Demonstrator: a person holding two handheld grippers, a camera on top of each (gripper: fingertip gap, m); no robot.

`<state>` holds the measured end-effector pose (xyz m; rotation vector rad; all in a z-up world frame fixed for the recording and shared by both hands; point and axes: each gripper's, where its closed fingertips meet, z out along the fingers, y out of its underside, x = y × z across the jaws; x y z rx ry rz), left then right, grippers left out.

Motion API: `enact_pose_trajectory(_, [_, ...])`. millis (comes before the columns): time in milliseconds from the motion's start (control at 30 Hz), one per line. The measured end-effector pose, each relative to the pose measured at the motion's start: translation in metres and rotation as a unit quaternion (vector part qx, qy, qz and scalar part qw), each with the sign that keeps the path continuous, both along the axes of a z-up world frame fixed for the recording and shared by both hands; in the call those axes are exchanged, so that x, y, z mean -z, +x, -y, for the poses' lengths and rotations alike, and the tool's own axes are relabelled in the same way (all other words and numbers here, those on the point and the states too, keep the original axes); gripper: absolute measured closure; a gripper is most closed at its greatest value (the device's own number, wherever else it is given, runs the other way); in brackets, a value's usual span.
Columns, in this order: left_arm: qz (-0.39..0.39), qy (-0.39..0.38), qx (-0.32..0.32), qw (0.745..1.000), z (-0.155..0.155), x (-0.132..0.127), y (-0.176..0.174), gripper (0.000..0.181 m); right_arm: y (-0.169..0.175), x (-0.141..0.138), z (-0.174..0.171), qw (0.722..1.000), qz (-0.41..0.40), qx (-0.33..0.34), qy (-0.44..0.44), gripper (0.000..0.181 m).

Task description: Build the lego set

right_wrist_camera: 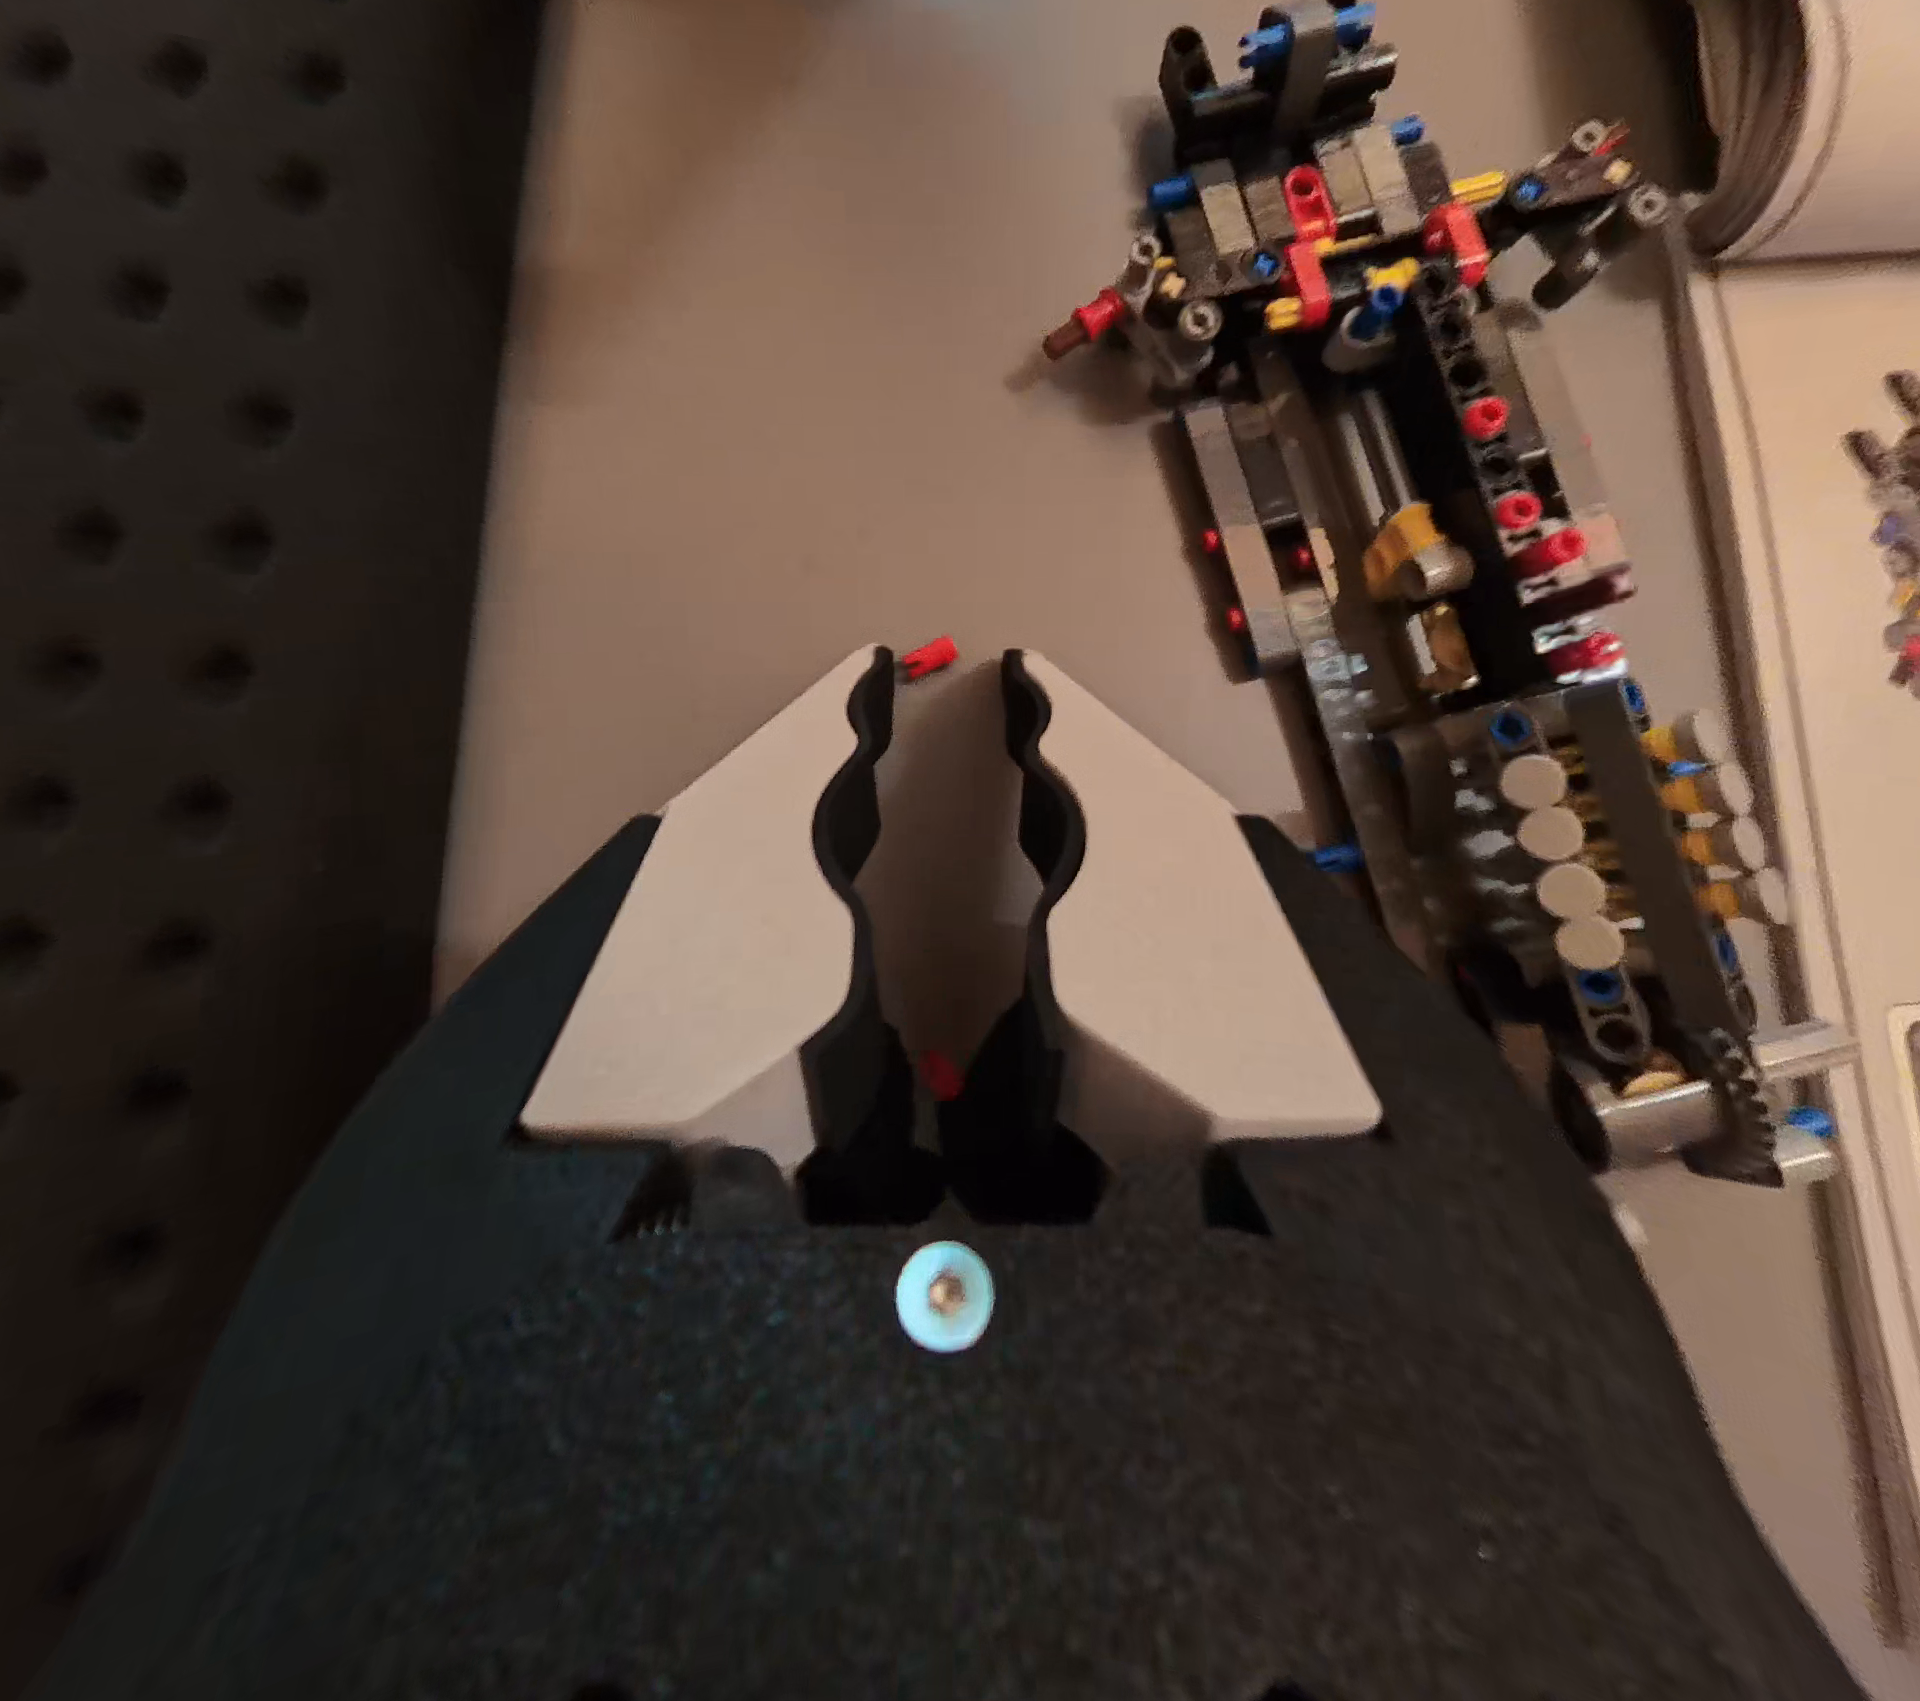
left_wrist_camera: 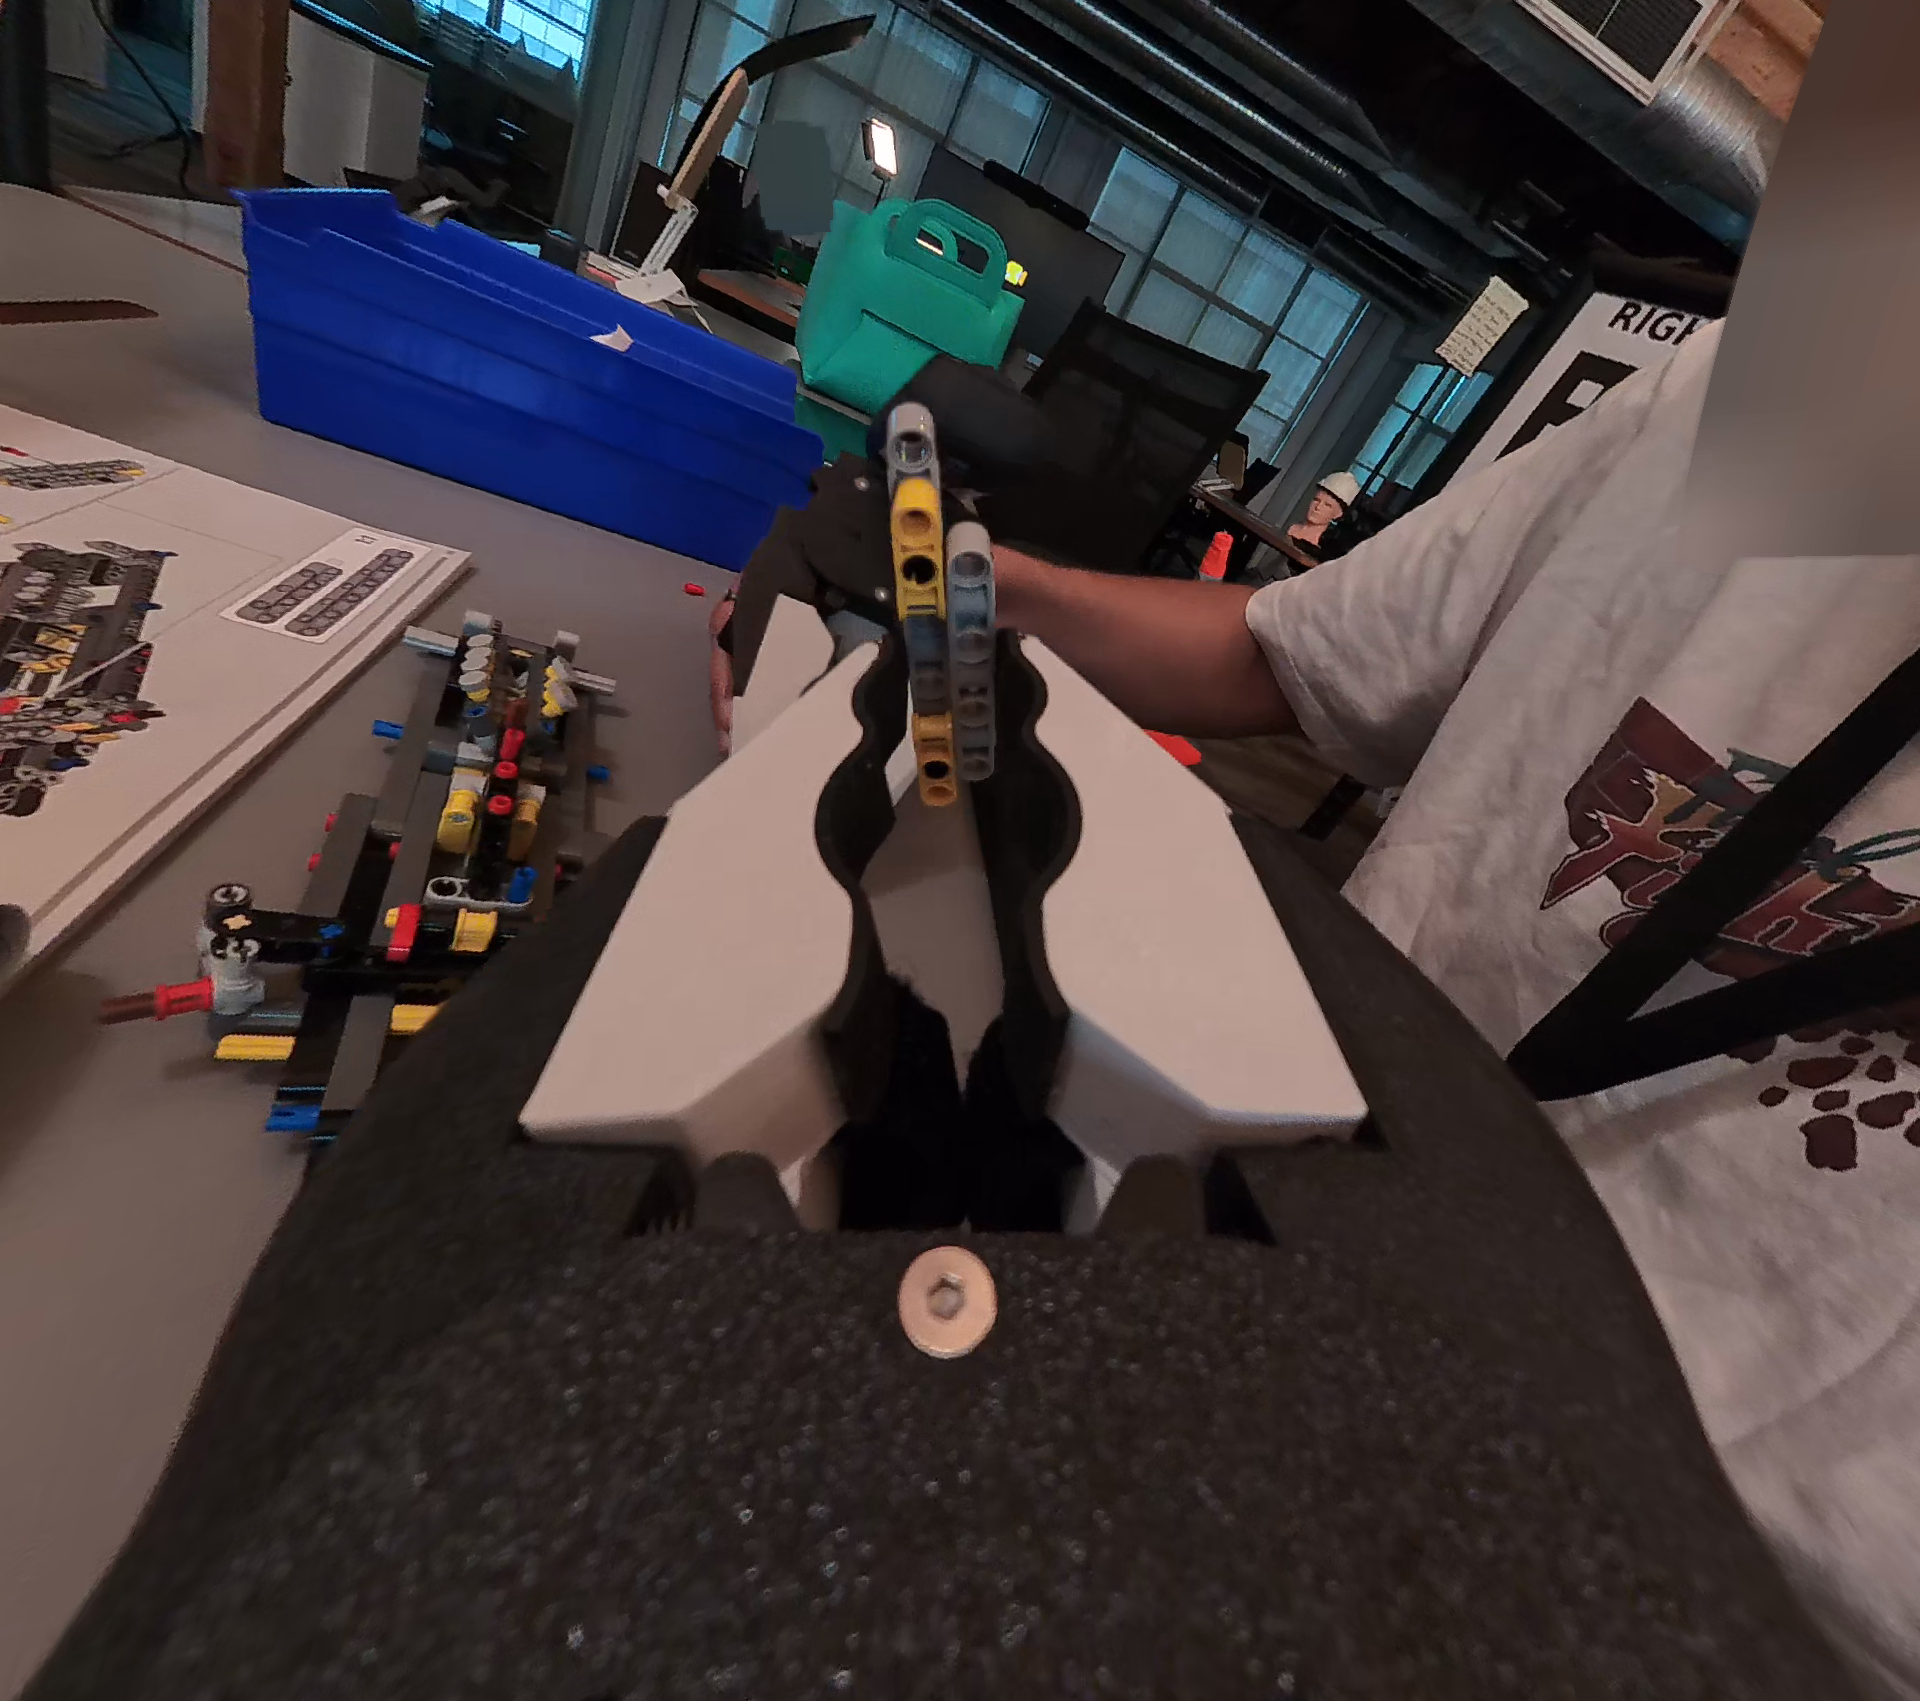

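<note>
Left gripper [left_wrist_camera: 940, 664] clamps a yellow-grey beam stack [left_wrist_camera: 938, 612]. Right gripper [right_wrist_camera: 940, 685] slightly parted, empty, red pin [right_wrist_camera: 928, 657] at its tips. Chassis [right_wrist_camera: 1455, 591] to its right looks part-built; much remains.

My left gripper [left_wrist_camera: 940, 664] and right gripper [right_wrist_camera: 943, 675] each show pale wedge fingers with wavy black pads, a grainy black body, a silver screw, and I wear a printed white T-shirt [left_wrist_camera: 1662, 820].
</note>
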<state>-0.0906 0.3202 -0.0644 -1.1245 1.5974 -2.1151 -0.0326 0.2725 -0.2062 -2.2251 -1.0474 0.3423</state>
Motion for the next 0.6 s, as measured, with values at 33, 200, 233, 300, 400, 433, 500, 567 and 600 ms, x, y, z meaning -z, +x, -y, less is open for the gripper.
enact_pose_trajectory(33, [0.0,-0.002,-0.001,1.0,-0.0015,-0.0006,0.0002,0.166,-0.0007,-0.0004,-0.0026,1.0,0.007,0.002,0.011,0.162])
enact_pose_trajectory(200, [0.0,0.0,-0.002,1.0,-0.0028,-0.001,-0.0001,0.166,-0.005,-0.0002,-0.0002,1.0,0.015,0.009,0.017,0.171])
enact_pose_trajectory(233, [0.001,0.003,-0.002,1.0,-0.0024,-0.0009,-0.0004,0.166,-0.0042,-0.0002,-0.0001,1.0,0.015,0.016,0.018,0.171])
enact_pose_trajectory(300, [0.002,0.007,-0.002,1.0,-0.0015,-0.001,-0.0007,0.166,-0.0041,-0.0001,0.0013,1.0,0.007,0.025,0.012,0.171])
enact_pose_trajectory(400, [0.002,0.008,-0.001,1.0,-0.0007,-0.0007,-0.0008,0.166,-0.0056,0.0,0.0027,1.0,-0.004,0.031,0.004,0.171])
enact_pose_trajectory(433, [0.002,0.009,-0.001,1.0,-0.0007,-0.0005,-0.0008,0.166,-0.0056,0.0001,0.0027,0.999,-0.002,0.032,0.004,0.171])
enact_pose_trajectory(500, [0.002,0.009,-0.003,1.0,-0.0017,-0.0005,-0.0004,0.166,-0.0053,-0.0001,0.003,0.999,0.007,0.032,0.003,0.172])
enact_pose_trajectory(567, [0.002,0.009,-0.008,1.0,-0.0039,-0.0008,0.0001,0.167,-0.0043,-0.0024,0.0008,0.999,0.015,0.036,0.013,0.172])
enact_pose_trajectory(600, [0.0,0.009,-0.013,1.0,-0.0057,-0.0004,0.001,0.167,-0.0031,-0.0065,-0.0024,0.998,0.018,0.043,0.03,0.172])
